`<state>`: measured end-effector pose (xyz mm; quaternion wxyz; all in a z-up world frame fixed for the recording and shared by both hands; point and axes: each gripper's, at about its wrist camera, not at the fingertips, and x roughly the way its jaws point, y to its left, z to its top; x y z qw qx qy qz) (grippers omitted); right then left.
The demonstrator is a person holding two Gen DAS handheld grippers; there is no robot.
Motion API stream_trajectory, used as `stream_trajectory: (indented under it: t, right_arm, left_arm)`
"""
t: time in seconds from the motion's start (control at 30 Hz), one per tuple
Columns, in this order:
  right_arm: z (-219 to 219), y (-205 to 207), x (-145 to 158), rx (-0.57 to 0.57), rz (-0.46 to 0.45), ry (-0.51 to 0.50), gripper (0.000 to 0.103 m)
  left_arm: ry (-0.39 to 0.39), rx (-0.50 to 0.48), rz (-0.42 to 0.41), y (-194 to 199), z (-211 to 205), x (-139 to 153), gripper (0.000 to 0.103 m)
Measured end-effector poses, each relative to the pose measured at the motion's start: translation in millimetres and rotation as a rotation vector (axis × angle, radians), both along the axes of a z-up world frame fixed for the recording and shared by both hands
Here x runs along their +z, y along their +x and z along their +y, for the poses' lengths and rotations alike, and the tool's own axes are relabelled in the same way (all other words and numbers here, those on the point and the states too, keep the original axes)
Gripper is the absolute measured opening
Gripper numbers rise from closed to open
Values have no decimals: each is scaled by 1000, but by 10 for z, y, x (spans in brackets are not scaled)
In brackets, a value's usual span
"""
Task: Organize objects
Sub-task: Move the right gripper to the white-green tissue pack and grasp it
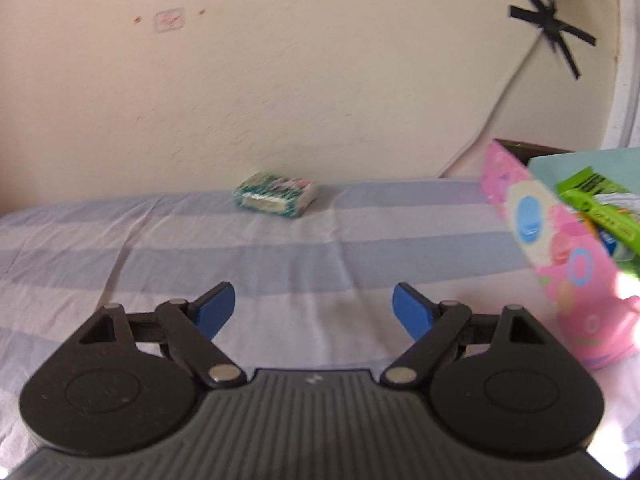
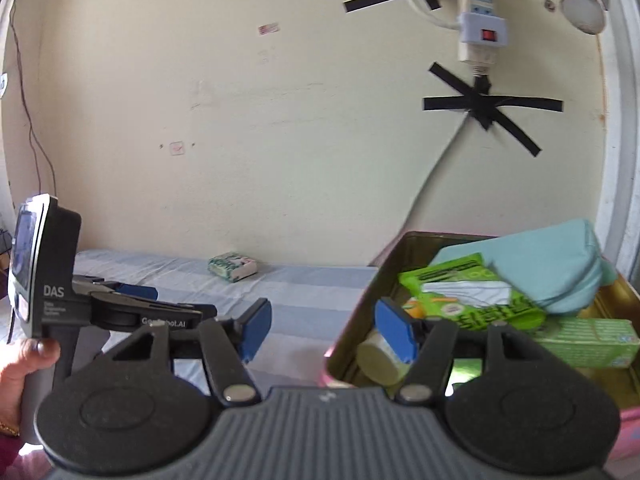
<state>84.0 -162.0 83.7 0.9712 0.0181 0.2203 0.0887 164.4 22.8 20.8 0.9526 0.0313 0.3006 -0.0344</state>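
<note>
In the left wrist view the left hand-held gripper (image 1: 313,312) is spread wide and grasps nothing, over a striped bed (image 1: 280,248). A small packet (image 1: 276,199) lies alone mid-frame by the wall (image 1: 300,80), with nothing between it and the fingers. At right stands a pink tin (image 1: 560,264). In the right wrist view the right hand-held gripper (image 2: 320,330) is likewise released and bare, its right finger over the tin's rim. Inside lie a green packet (image 2: 472,292), teal cloth (image 2: 552,268) and a green box (image 2: 588,342). At upper right, black tape (image 2: 488,106) and a power strip (image 2: 482,12).
</note>
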Motion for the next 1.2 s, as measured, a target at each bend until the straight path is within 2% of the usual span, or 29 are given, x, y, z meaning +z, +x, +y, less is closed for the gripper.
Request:
stream_trajectory:
  t: [0.1,0.13,0.17,0.2,0.3,0.33,0.43,0.5,0.57,0.63,0.73,0.77,0.83,0.9,0.97,1.0,1.03,1.07,1.2]
  right_arm:
    - [311,145,-130,65,47,-19,60]
    - [401,200,-181,85,66,-22,60]
    - [480,255,-235,103,84,-22,60]
    - [565,325,-304,120,109,-19,60]
    - [733,542,-498,141,192,8,60]
    - [800,640,-572,149,219,13,60]
    - [1025,981,-701,149,235,-31,61]
    - [1174,1276,-739,140,227,-57,67]
    - [1299,1587,-748,141,216,-53,77]
    - [1422,1890,-756,101,198,-57,81]
    - [1541,2331,-809,56,206,-23,96]
    - [1576,2460,-842,43,210,-26,99]
    - [1648,2668,-902,14,214,-50,99]
    - [1703,2843,-937,42,247,-43,99]
    - [1812,2988,-994,53,289,-102,98]
    - [1860,3032,-1026,65,316,-130,96]
    - [1882,3034,-1029,73,306,-132,93]
    - [1895,3016,-1033,85,300,-139,83]
    - [1858,2886,-1045,107,284,-128,71]
  left_arm:
    - [-4,78,36,67,349,-165,88]
    - [-28,105,55,102,450,-196,88]
    - [-86,117,72,143,555,-195,88]
    - [-113,129,53,139,619,-165,88]
    - [-16,176,20,150,662,-160,88]
    - [-18,185,37,172,699,-169,88]
    - [-106,216,69,213,876,-187,90]
    - [-139,221,62,182,942,-192,91]
    - [-135,216,64,194,941,-198,93]
    - [-129,213,67,210,935,-204,94]
    - [-143,205,71,256,953,-220,98]
    - [-144,204,72,261,951,-220,99]
    - [-143,202,77,286,947,-222,100]
    - [-140,202,79,295,941,-220,101]
    - [-141,204,79,291,940,-216,101]
    - [-140,205,79,284,936,-213,101]
    - [-139,205,79,281,933,-213,101]
    - [-139,205,79,286,935,-213,101]
    - [-143,203,78,298,947,-220,101]
